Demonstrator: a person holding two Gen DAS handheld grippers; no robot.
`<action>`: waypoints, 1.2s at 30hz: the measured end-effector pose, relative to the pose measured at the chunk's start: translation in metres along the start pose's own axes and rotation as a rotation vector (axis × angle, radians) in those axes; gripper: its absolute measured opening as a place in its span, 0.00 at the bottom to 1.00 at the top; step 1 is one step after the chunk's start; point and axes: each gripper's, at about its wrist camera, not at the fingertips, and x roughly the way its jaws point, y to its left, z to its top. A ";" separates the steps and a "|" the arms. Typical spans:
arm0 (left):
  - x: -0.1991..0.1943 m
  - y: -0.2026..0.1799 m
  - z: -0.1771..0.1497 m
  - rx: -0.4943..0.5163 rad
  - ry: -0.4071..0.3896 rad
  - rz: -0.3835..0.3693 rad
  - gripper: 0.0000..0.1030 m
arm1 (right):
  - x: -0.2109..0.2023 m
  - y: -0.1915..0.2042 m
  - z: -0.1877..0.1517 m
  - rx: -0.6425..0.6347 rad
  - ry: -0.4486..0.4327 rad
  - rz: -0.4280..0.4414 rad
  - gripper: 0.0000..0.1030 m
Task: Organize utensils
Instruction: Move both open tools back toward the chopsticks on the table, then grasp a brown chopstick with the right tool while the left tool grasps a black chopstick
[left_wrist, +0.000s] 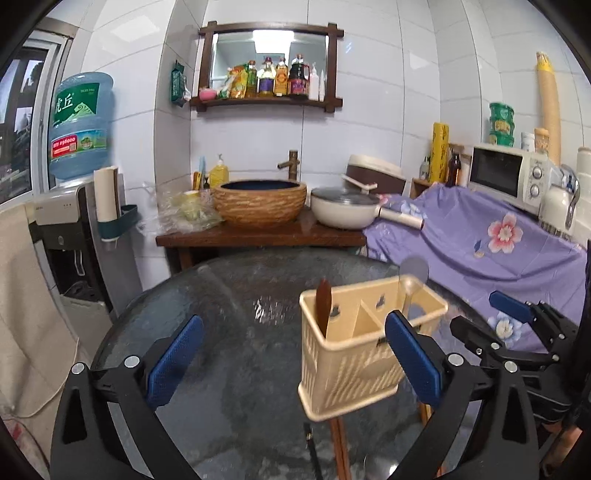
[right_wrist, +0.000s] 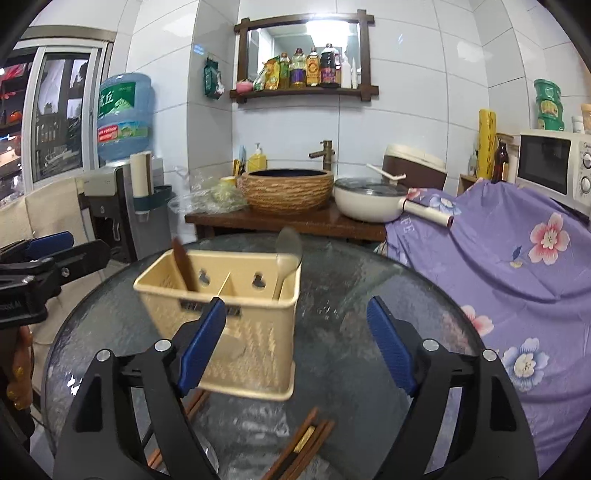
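**Two hand-held grippers spread, nothing held**

Left hand-held gripper (left_wrist: 291, 363): blue pads wide apart, nothing pinched. Its right pad overlaps the caddy's front at 3 o'clock in its own view; contact can't be judged.

Right hand-held gripper (right_wrist: 295, 349): pads also spread, nothing between them. Left pad sits in front of the caddy's near wall, at 9 o'clock in its view.

Beige utensil caddy (right_wrist: 255, 343) stands upright on the round glass worktop (right_wrist: 351, 280), two compartments. Dark brown wooden spoon (right_wrist: 183, 266) leans in the left compartment, pale spoon (right_wrist: 286, 264) in the right one, both blurred.

Chopsticks (right_wrist: 303, 441) lie loose on the worktop at 6 o'clock, below the caddy, near the right hand-held gripper's base.

Further out: wooden basin (right_wrist: 286, 192) at 12 o'clock, white pan (right_wrist: 365, 205) beside it, purple floral cloth (right_wrist: 509, 266) at 3 o'clock.
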 end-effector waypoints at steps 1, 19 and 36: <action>-0.001 0.000 -0.005 0.004 0.018 0.000 0.94 | -0.002 0.003 -0.007 -0.011 0.021 0.003 0.76; 0.010 0.031 -0.099 -0.038 0.253 0.038 0.94 | -0.008 -0.004 -0.101 0.015 0.283 -0.072 0.76; 0.030 0.023 -0.125 -0.043 0.376 -0.027 0.67 | 0.011 -0.015 -0.129 0.080 0.421 -0.081 0.68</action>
